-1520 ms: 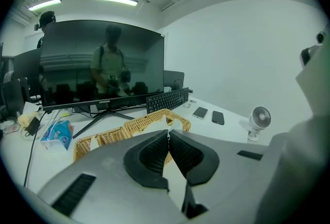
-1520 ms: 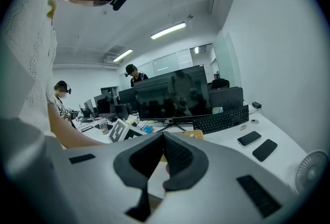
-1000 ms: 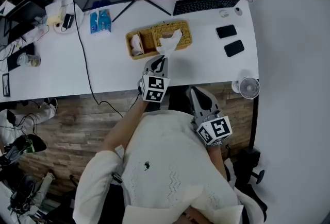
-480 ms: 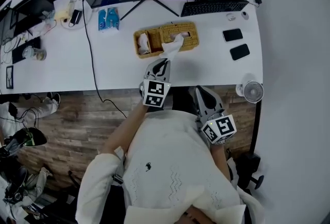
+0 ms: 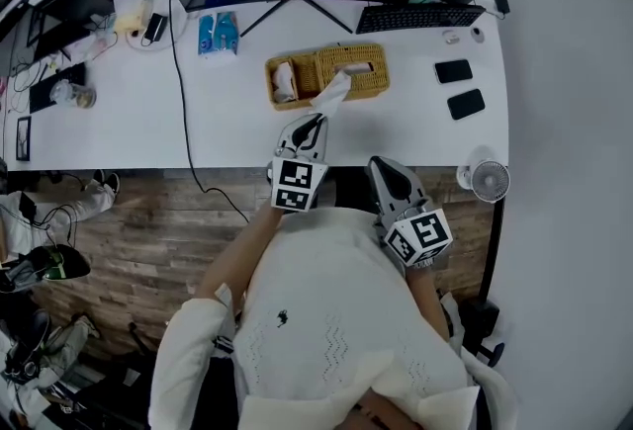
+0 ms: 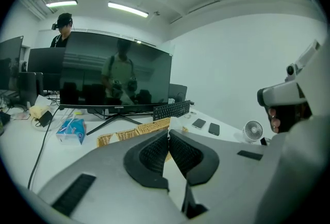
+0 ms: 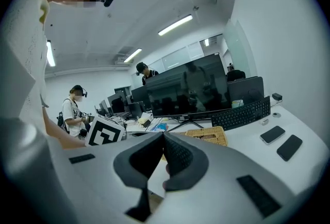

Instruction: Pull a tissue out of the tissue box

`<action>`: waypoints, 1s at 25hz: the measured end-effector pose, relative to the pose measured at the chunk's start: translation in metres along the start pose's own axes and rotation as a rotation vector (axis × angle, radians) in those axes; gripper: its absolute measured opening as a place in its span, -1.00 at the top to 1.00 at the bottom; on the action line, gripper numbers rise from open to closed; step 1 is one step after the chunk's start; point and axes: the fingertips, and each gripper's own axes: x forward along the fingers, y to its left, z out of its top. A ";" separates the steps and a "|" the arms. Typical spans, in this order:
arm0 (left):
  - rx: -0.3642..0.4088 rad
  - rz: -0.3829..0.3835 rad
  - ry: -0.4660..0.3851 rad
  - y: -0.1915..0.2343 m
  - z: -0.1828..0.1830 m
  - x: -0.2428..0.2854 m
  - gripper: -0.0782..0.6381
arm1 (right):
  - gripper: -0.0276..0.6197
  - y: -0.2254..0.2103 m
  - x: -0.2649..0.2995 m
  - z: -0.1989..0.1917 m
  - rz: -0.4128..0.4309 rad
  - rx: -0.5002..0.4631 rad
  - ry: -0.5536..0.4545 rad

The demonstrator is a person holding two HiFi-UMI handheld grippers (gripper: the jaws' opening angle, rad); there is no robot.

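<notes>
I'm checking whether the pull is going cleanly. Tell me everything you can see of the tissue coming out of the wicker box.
The tissue is a thin, soft white sheet, crumpled and drawn into a narrow strip. Its far end sits in the top opening of the woven wicker tissue box on the white desk. Its near end is pinched between the closed fingers of the left gripper. It slants from the box toward the person.

Left tool (image 6: 166,135): jaws pressed together on thin white tissue (image 6: 174,124), sheet leading toward wicker tissue box (image 6: 135,133) on table (image 6: 31,151). Behind: monitor (image 6: 116,71), keyboard (image 6: 172,109). Left: blue packet (image 6: 71,130). Right: two phones (image 6: 206,126), small fan (image 6: 252,130).
</notes>
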 end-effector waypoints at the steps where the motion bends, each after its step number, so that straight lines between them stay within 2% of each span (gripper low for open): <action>1: -0.003 0.000 -0.005 0.001 0.001 -0.003 0.74 | 0.91 0.000 0.002 0.000 0.006 -0.003 0.002; 7: -0.024 0.008 -0.041 0.010 0.011 -0.026 0.74 | 0.91 0.006 0.014 0.002 0.040 -0.022 0.016; 25: -0.083 0.112 -0.145 0.047 0.032 -0.076 0.74 | 0.91 0.016 0.046 0.012 0.117 -0.072 0.029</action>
